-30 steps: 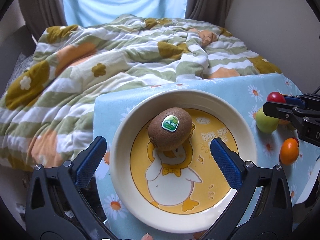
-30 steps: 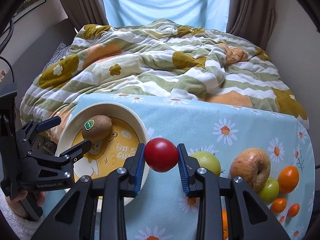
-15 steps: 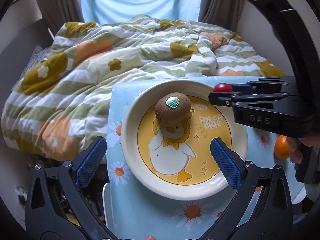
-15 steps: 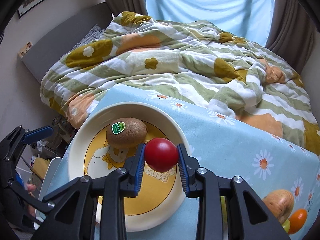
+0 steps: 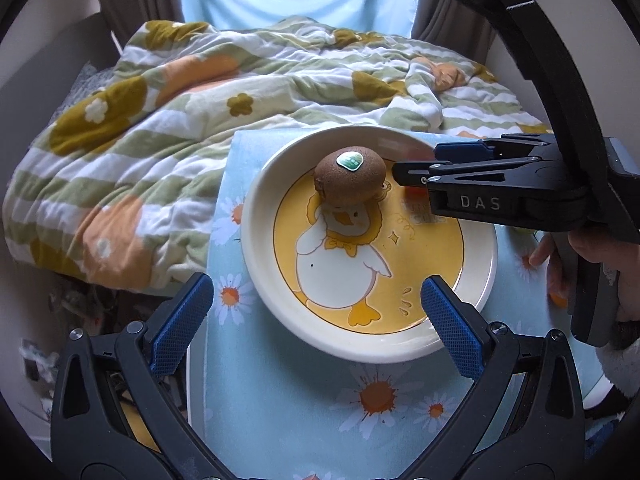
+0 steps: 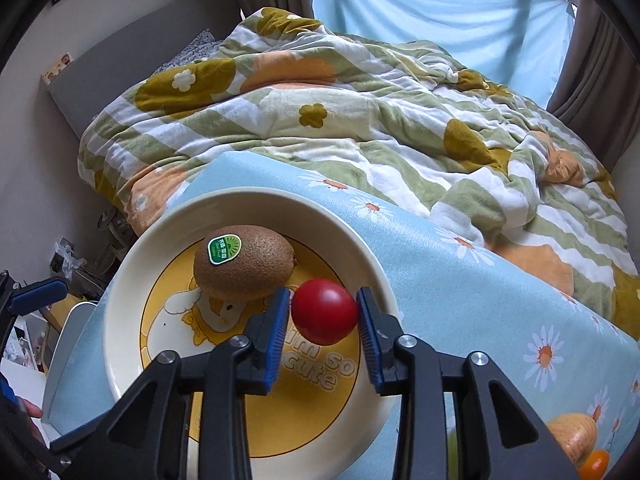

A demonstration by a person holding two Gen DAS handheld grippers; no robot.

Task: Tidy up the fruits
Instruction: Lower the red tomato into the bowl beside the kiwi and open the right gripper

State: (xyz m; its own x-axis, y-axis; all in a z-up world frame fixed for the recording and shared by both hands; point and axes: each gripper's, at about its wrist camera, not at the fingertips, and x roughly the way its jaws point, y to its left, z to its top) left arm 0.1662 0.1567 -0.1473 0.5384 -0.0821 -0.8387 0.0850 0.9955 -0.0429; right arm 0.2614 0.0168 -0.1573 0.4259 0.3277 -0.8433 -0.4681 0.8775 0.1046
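Observation:
A white plate (image 5: 256,216) (image 6: 280,200) with a yellow duck picture sits on the flowered tablecloth. A brown kiwi (image 5: 350,178) (image 6: 244,262) with a green sticker lies on its far side. My right gripper (image 6: 322,312) (image 5: 416,159) hangs over the plate just right of the kiwi. Its jaws are opening, and the red tomato (image 6: 324,311) (image 5: 415,191) sits between the pads with a thin gap showing at the left pad. My left gripper (image 5: 316,304) stands open and empty at the plate's near rim; one of its blue pads (image 6: 40,290) shows at the left edge.
The blue daisy tablecloth (image 5: 280,400) (image 6: 460,280) ends at a bed with a striped quilt (image 5: 240,92) behind. A brownish fruit (image 6: 572,436) and a small orange one (image 6: 596,462) lie at the cloth's right end. A hand (image 5: 592,248) grips the right tool.
The right gripper carried the tomato left over the plate and down beside the kiwi, and its pads have parted from the tomato. The left gripper slid sideways a little and stayed open.

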